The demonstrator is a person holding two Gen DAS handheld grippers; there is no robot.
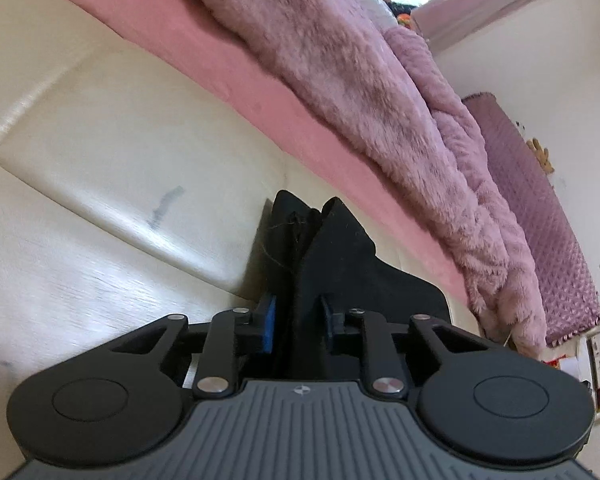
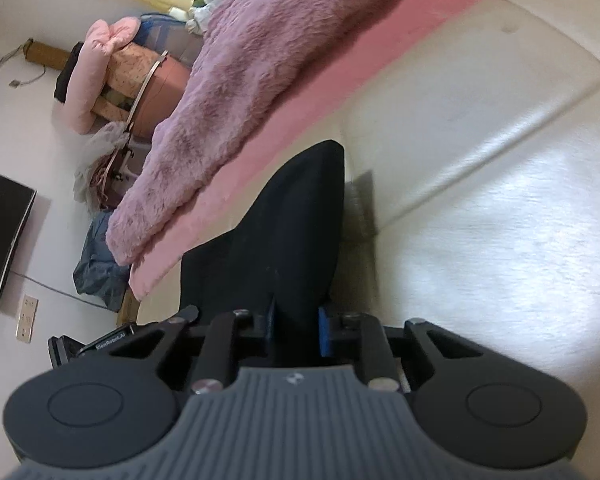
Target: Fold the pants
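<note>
Now black pants [image 1: 324,248] in both hand-held grippers

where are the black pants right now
The black pants are clamped in both the left gripper and the right gripper, held up against the cream bed base, just below the pink mattress edge.

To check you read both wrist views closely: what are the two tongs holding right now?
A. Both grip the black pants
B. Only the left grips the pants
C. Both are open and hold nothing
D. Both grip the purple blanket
A: black pants fabric sits pinched between the blue pads of the left tongs and the right tongs.
</note>
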